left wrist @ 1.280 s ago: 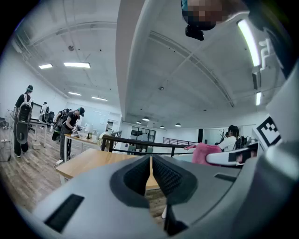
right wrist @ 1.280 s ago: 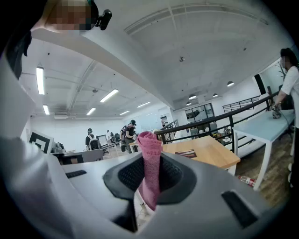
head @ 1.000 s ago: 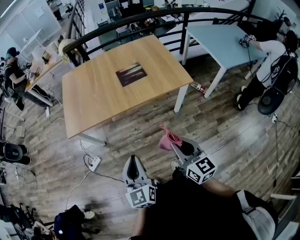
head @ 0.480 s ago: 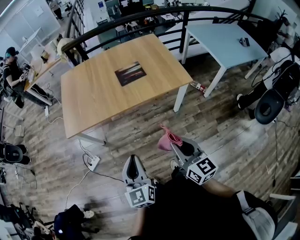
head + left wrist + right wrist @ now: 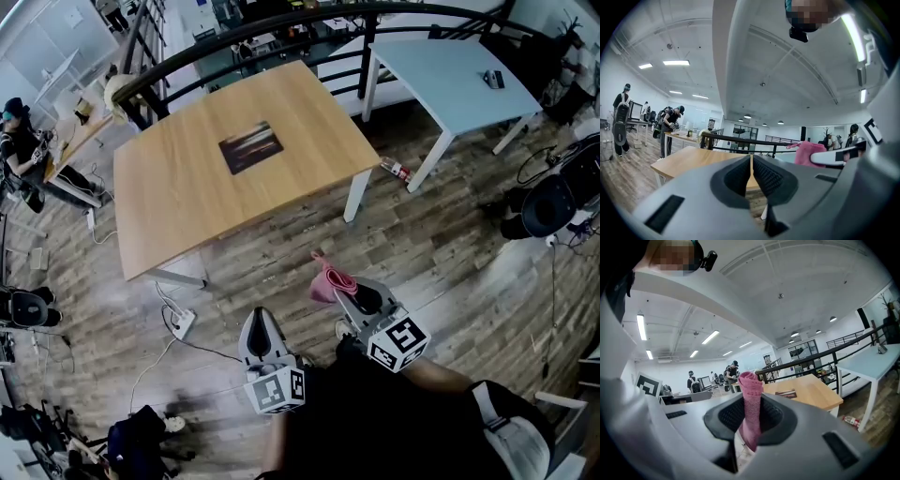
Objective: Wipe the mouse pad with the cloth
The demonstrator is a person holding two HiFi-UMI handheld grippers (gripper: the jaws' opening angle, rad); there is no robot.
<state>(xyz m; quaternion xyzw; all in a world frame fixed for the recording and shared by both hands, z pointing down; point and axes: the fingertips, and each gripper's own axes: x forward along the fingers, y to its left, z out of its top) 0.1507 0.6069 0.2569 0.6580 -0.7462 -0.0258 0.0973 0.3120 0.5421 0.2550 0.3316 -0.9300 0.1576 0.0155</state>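
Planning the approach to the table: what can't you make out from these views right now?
- Dirt on the mouse pad: too small in head view, edge-on in right gripper view.
- How far the cloth hangs below the right gripper: its own body hides that.
- Mouse pad in left gripper view: not visible; the left gripper covers most of the table.

Pink cloth, dark streaked mouse pad, light wooden table, pale blue table.
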